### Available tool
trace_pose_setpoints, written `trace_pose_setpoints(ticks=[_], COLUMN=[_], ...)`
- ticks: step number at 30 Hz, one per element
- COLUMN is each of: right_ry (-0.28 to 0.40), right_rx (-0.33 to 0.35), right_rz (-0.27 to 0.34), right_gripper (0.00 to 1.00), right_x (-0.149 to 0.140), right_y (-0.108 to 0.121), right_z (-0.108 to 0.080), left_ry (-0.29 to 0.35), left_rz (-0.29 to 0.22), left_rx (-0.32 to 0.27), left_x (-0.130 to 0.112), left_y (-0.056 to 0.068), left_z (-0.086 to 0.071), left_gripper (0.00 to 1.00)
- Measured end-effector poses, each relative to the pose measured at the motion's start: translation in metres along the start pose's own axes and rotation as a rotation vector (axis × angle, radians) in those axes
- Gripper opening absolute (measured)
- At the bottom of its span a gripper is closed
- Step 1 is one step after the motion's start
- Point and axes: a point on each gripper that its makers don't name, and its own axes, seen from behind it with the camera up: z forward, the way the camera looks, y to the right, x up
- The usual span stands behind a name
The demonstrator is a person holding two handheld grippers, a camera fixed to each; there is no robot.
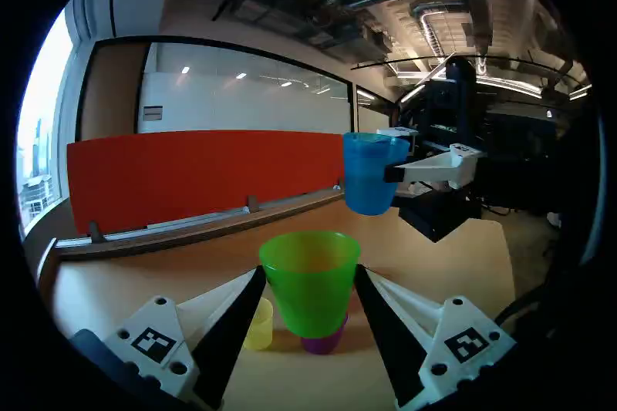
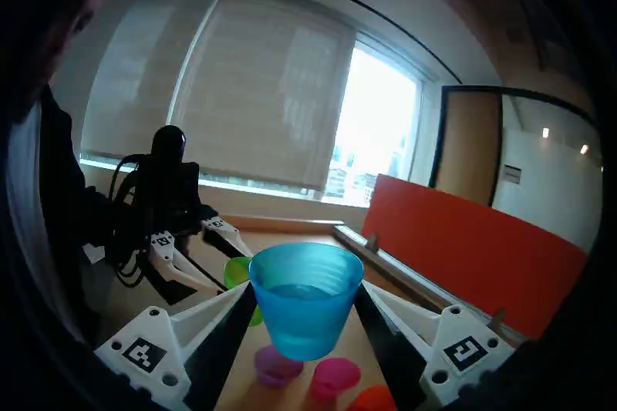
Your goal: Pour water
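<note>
A translucent green plastic cup is being gripped between the two fingers of the left gripper, which are being held apart by the cup's width and are pressing on its sides. It is being held upright above the pale wooden table, with a small yellow cup and a small purple cup standing below it. A translucent blue plastic cup, partly filled with water, is being clamped upright in the same way by the right gripper. In the left gripper view, the blue cup is being held higher than the green one and off to its right, the two cups apart. A red partition panel is being seen behind the table.
</note>
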Motion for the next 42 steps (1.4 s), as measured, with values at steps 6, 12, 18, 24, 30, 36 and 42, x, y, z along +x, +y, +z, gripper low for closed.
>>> trace_pose_setpoints(ticks=[6, 12, 18, 24, 30, 36, 42], right_ry=[-0.004, -0.002, -0.007, -0.013, -0.025, -0.029, -0.036], right_rx=[0.0, 0.001, 0.003, 0.006, 0.009, 0.011, 0.015], right_rz=[-0.044, -0.081, -0.126, -0.16, -0.214, -0.267, -0.317], right_gripper=[0.89, 0.89, 0.89, 0.89, 0.89, 0.89, 0.89], right_x=[0.005, 0.012, 0.017, 0.021, 0.026, 0.034, 0.038], right_y=[0.003, 0.007, 0.011, 0.012, 0.015, 0.019, 0.02], right_z=[0.002, 0.003, 0.005, 0.007, 0.01, 0.013, 0.017], left_ry=[0.001, 0.007, 0.012, 0.015, 0.02, 0.024, 0.023], left_rz=[0.001, 0.0, -0.001, 0.002, -0.003, -0.002, -0.001], left_rx=[-0.009, -0.008, -0.014, -0.021, -0.025, -0.021, -0.027], left_x=[0.0, 0.002, 0.006, 0.009, 0.014, 0.018, 0.019], left_y=[0.003, 0.004, 0.005, 0.006, 0.006, 0.004, 0.006], left_z=[0.002, 0.005, 0.007, 0.008, 0.008, 0.007, 0.006], left_gripper=[0.84, 0.84, 0.84, 0.84, 0.84, 0.84, 0.84])
